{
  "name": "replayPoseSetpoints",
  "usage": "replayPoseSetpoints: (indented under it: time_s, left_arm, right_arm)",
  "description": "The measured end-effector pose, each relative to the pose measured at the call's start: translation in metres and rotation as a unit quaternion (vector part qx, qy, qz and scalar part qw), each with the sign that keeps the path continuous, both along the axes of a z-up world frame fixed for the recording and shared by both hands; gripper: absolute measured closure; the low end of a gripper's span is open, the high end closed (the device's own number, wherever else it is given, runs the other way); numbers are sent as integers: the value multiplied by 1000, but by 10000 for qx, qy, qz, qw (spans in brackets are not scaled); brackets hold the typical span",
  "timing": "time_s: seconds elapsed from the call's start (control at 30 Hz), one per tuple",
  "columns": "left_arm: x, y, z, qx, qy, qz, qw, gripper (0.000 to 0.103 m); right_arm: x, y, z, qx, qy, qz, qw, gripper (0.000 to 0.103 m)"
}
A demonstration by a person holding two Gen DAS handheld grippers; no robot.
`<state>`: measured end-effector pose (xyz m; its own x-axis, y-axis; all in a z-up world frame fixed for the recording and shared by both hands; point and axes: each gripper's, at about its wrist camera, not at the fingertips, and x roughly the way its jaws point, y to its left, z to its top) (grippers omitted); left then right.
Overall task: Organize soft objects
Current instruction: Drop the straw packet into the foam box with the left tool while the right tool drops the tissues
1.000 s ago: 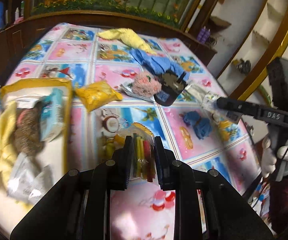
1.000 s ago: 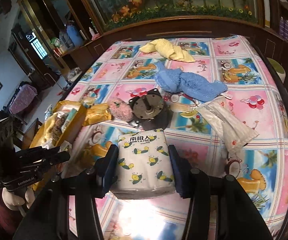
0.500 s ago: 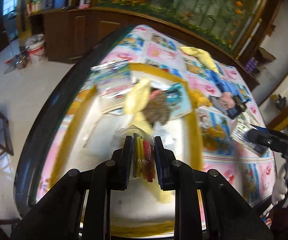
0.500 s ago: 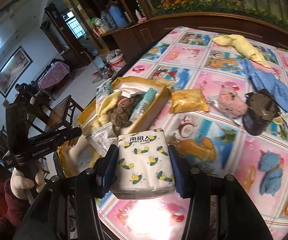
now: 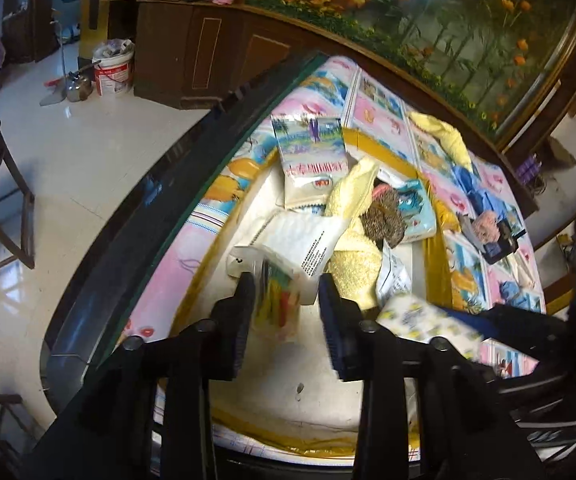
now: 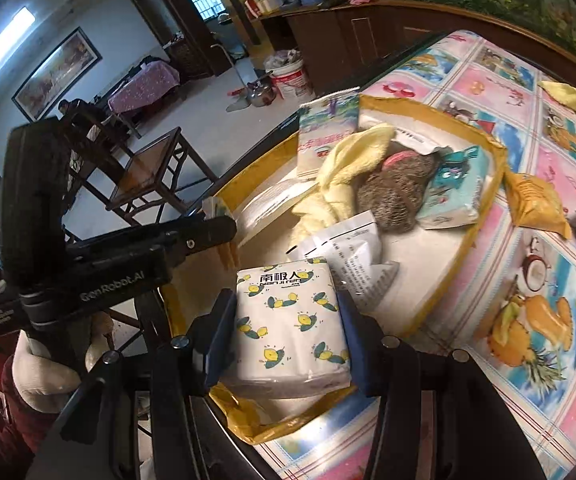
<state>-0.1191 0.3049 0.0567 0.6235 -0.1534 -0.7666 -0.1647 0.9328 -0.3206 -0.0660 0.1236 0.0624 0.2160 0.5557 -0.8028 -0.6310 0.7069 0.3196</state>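
A glossy cartoon-print tablecloth (image 6: 527, 272) covers the table under a yellow-rimmed tray (image 6: 487, 184). Above the tray, the left gripper (image 5: 288, 300) has just been opening, its jaws loose around a clear packet of coloured sticks (image 5: 276, 300). The right gripper (image 6: 286, 320) clamps a soft lemon-print tissue pack (image 6: 288, 320) over the tray's near corner. A fluffy yellow towel (image 6: 347, 160) and brown bristly ball (image 6: 395, 192) lie inside the tray.

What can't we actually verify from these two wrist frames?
- Left view: the bag of coloured sticks between the left claw's jaws is motion-blurred; whether either pad touches it is unclear. The jaws have just been opening.
- Left view: the tissue pack is smeared, its print unreadable.
- Right view: the tissue pack in the right claw hides the tray floor beneath.
- Both views: the brown scrubber's underside is buried under towel and packets.
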Motion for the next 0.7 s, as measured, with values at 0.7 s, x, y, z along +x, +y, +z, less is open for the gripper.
replayPoseSetpoints:
  time_s: [0.7]
  left_arm:
    - [-18,-59,30,554,-503,-194,9970,42]
  right_arm:
    - [-17,-31,7,361,-444,-288,9979,48]
